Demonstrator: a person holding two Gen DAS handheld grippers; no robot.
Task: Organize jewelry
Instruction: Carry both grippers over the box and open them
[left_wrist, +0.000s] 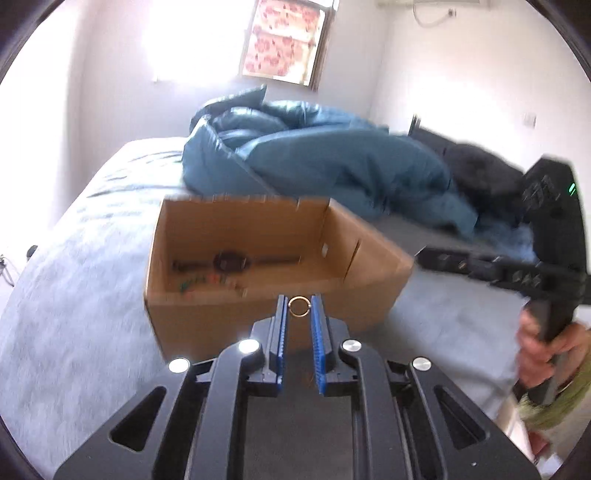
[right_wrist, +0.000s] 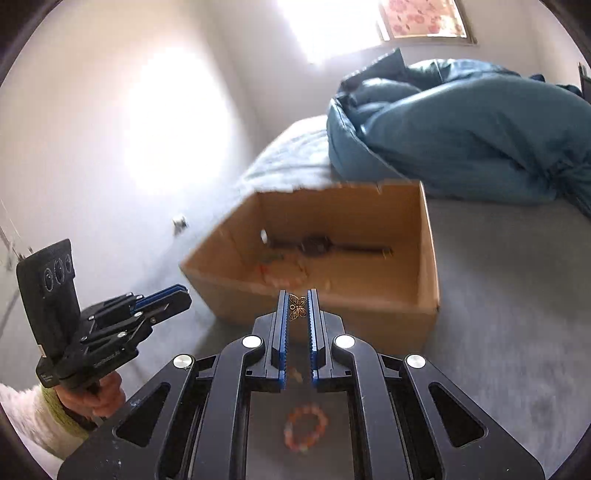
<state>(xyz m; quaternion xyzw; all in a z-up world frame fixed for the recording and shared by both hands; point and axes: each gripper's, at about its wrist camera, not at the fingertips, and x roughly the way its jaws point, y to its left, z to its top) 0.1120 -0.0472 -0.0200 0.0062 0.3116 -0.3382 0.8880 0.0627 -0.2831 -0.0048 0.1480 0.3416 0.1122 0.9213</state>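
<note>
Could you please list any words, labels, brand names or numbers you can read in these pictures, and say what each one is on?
None can be read.
Embossed marks on the right tool body: blurred, unreadable.
Faint print on the left tool body: too small.
The cardboard box: no lettering visible.

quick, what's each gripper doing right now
left gripper: shut on a small gold ring
right gripper: shut on a bronze butterfly charm
</note>
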